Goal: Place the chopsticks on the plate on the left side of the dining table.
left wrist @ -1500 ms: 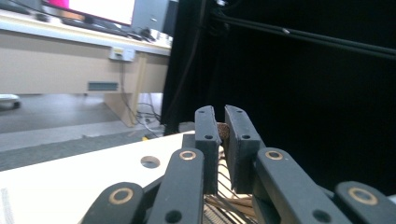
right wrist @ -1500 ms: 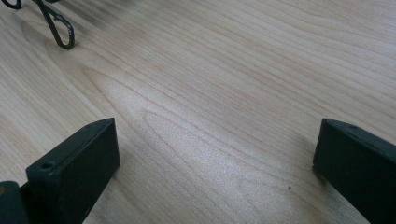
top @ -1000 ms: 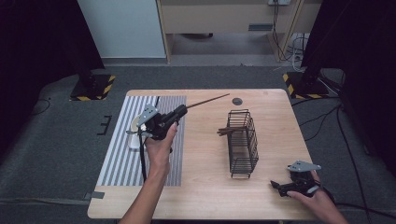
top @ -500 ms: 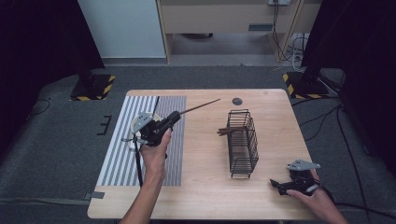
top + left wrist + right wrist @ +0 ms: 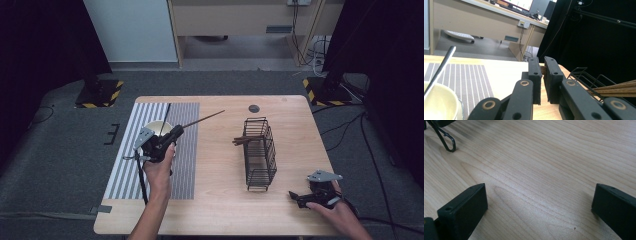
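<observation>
My left gripper (image 5: 176, 131) hovers over the striped placemat (image 5: 185, 165), shut on a thin brown chopstick (image 5: 205, 118) that points up and right toward the table's middle. In the left gripper view the jaws (image 5: 542, 63) stand nearly together, with the chopstick's brown end (image 5: 543, 70) between them. A cream bowl (image 5: 156, 127) with a dark-handled utensil (image 5: 167, 112) sits just behind that gripper. A black wire basket (image 5: 261, 152) at centre right holds more chopsticks (image 5: 244, 141). My right gripper (image 5: 296, 196) rests low at the front right, open over bare wood (image 5: 539, 202).
A small dark disc (image 5: 254, 108) lies near the table's far edge. A wire foot of the basket (image 5: 447, 142) shows at the top left of the right gripper view. Bare wood lies between the placemat and the basket.
My left gripper has drifted left and lower with the chopstick, from the placemat's right side to beside the bowl. The right gripper has stayed put.
</observation>
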